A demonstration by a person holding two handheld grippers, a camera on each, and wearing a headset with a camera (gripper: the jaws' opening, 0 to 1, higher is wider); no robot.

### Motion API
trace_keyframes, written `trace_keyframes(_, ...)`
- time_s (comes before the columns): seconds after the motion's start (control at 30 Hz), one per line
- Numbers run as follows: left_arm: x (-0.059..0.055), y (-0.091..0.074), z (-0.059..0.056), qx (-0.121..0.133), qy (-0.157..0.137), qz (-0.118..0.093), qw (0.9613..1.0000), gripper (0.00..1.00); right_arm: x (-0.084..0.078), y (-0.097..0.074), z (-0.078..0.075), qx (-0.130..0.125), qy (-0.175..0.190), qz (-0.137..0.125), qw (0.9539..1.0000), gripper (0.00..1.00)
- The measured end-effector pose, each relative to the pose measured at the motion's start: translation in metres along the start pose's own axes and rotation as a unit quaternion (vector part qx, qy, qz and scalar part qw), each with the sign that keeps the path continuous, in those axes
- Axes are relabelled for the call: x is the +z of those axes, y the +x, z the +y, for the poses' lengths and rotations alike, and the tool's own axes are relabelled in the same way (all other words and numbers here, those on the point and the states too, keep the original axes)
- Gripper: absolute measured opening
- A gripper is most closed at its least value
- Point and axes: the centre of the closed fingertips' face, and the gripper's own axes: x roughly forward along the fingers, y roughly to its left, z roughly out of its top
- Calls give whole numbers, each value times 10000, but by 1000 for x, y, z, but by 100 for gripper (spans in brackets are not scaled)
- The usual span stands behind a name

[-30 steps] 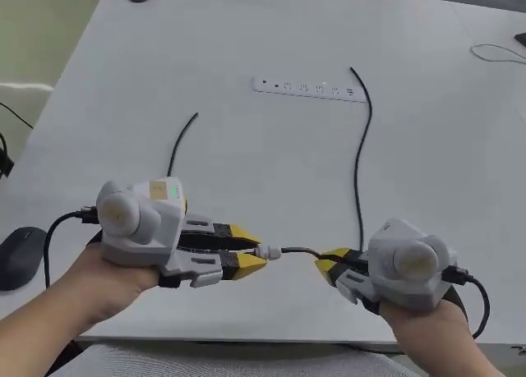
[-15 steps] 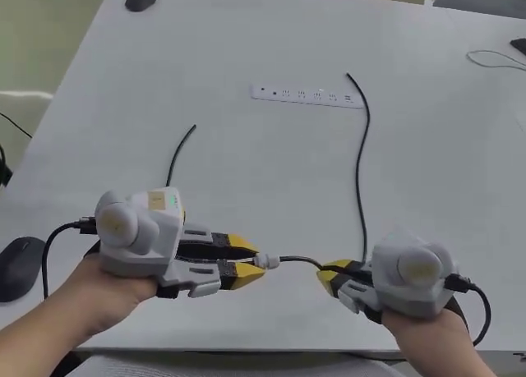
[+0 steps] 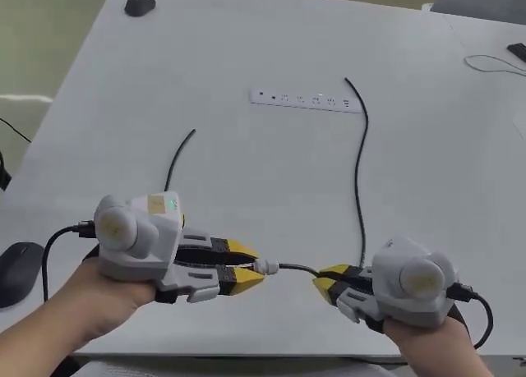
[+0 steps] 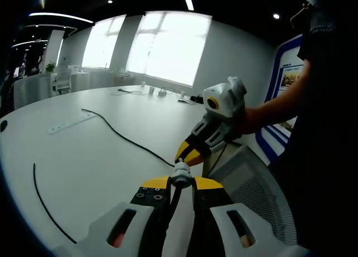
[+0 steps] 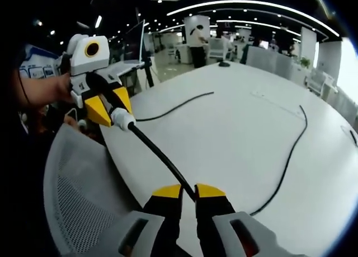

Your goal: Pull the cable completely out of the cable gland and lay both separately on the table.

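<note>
Held just above the near edge of a white table (image 3: 246,172), the left gripper (image 3: 255,267) is clamped on a white cable gland (image 3: 267,268). To its right, the right gripper (image 3: 322,280) pinches the black cable (image 3: 297,268) seated in the gland. The cable's slack runs far across the table toward a power strip (image 3: 306,100).

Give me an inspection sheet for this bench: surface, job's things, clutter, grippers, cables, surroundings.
Surface: white table, mostly bare.
Job's things: white cable gland, black cable not yet pulled out.
Clutter: power strip, mouse at the far corner, second mouse at the left edge.
Grippers: left gripper shut on the gland; right gripper shut on the cable.
Cables: short black cable lying loose; thin white cable far right.
Surroundings: mesh chair, bright windows.
</note>
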Motion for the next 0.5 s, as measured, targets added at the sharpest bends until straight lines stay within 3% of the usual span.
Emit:
trace_keyframes(0.1,1,1,-2,-24,6,0,10000,15,18,-6,9,8,-719,-70,9974,19)
trace_keyframes(0.27,-1,4,-5,-45,28,53,10000,15,37,-7,35,180,-1709,17,9851,15)
trace_keyframes(0.37,-2,4,-5,-61,20,55,10000,15,42,-2,47,212,-1918,40,9812,14)
trace_keyframes(0.5,-2,4,-5,-53,28,67,10000,15,43,2,51,158,-2125,78,9770,7)
